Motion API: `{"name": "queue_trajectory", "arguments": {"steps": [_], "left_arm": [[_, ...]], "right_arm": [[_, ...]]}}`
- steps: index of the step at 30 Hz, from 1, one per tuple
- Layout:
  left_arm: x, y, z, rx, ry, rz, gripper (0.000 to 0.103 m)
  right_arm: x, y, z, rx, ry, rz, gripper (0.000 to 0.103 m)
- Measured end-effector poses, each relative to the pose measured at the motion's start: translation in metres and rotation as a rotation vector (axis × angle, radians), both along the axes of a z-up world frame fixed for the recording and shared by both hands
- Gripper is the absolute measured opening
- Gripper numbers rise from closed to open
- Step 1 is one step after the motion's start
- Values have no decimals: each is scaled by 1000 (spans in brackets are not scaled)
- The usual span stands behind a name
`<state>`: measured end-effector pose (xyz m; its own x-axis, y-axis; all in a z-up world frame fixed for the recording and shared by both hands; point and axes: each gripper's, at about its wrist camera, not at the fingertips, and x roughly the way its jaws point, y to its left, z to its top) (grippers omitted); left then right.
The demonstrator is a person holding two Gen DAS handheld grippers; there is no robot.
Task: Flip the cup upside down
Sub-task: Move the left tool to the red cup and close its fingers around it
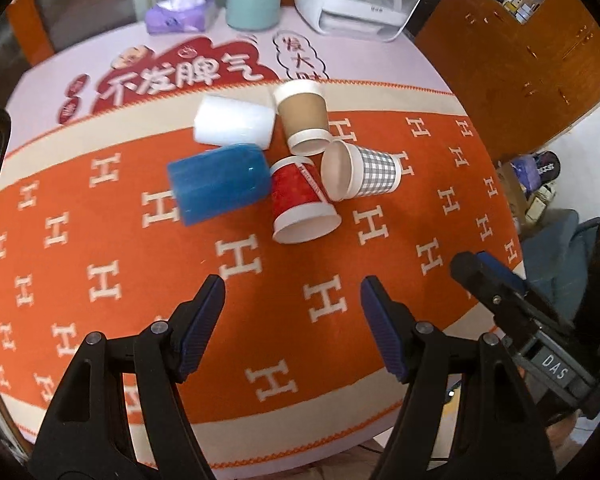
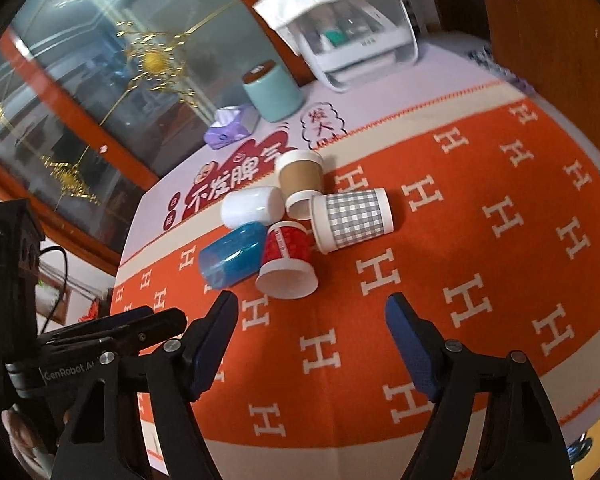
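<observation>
Red cup (image 1: 298, 200) beside blue cup (image 1: 220, 182)

Worktop (image 1: 100, 280): five cups clustered mid-surface, all on their sides. Sleeved cup (image 1: 303, 114) rearmost; frosted cup (image 1: 234, 122) left of it; checked cup (image 1: 362, 171) right; tumbler (image 1: 220, 184) and patterned cup (image 1: 300, 204) nearest, touching.

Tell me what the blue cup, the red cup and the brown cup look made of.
Blue cup: translucent plastic by the look, glossy, with light glinting along its side. Red cup: probably paper, matte printed wall, white rolled rim. Brown cup: likely paper with a kraft-coloured sleeve between white bands.
</observation>
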<state>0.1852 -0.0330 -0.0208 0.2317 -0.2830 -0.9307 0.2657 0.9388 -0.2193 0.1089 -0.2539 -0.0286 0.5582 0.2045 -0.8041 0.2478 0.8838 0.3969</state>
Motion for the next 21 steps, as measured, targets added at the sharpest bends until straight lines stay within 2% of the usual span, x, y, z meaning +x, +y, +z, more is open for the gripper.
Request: {"name": "queue_trajectory", "arguments": {"steps": [7, 11, 16, 21], "left_arm": [[74, -17, -54, -24, 144, 22, 68], [100, -26, -84, -41, 224, 39, 68], [119, -38, -115, -61, 316, 50, 68], [129, -50, -136, -44, 344, 55, 68]], "right_arm": [[50, -27, -48, 122, 82, -55, 68], [65, -34, -79, 185, 134, -72, 68], [74, -35, -110, 218, 184, -72, 68], [78, -37, -132, 244, 211, -73, 68]]}}
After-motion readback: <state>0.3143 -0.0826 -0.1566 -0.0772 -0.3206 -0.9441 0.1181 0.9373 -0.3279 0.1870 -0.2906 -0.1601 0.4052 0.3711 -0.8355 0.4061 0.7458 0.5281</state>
